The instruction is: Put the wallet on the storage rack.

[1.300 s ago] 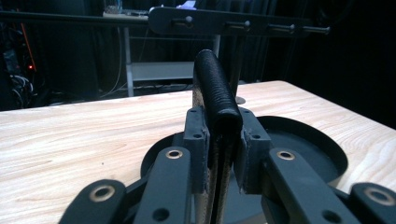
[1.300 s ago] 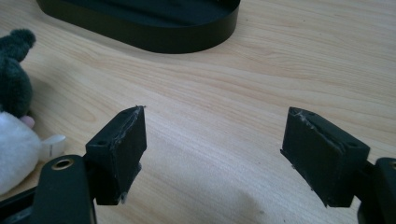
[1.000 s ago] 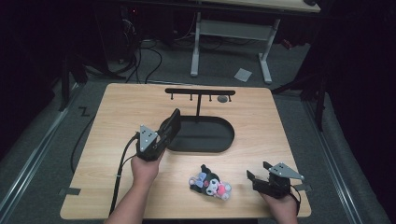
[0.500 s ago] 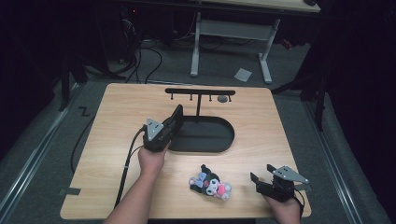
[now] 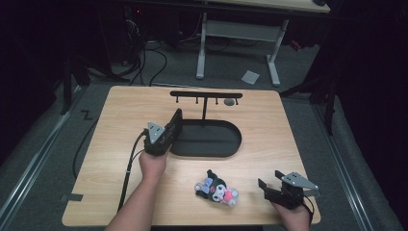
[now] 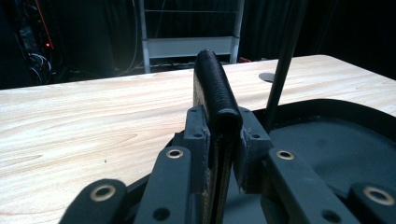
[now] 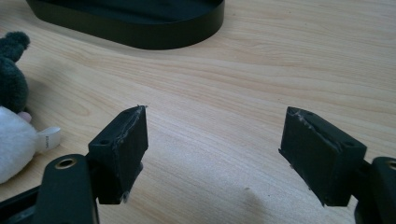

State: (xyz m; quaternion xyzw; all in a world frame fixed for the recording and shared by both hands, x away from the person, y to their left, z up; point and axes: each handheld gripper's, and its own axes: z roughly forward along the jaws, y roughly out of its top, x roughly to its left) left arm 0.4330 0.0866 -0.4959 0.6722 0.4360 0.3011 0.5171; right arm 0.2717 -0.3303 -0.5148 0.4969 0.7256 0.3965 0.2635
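Observation:
My left gripper (image 5: 168, 136) is shut on a flat black object with a ribbed edge (image 5: 175, 123), held upright on its edge at the left rim of the black oval base (image 5: 208, 140). In the left gripper view the jaws (image 6: 219, 136) clamp the object (image 6: 212, 79) from both sides, with the base (image 6: 327, 140) to the right. A black, white and pink plush toy (image 5: 216, 189) lies near the front edge. My right gripper (image 5: 270, 180) rests to its right, open, with bare wood between its jaws (image 7: 215, 140); the plush (image 7: 11, 135) is at the left of that view.
A thin black T-shaped rack (image 5: 205, 107) with small hooks rises from the back of the oval base. A small grey disc (image 5: 230, 102) lies on the wooden table (image 5: 298, 139) beside it. Beyond the table stand desk legs and cables on a dark floor.
My left hand has carried the black object a little farther up the table toward the oval base and slightly lower. The right gripper and the plush have stayed put.

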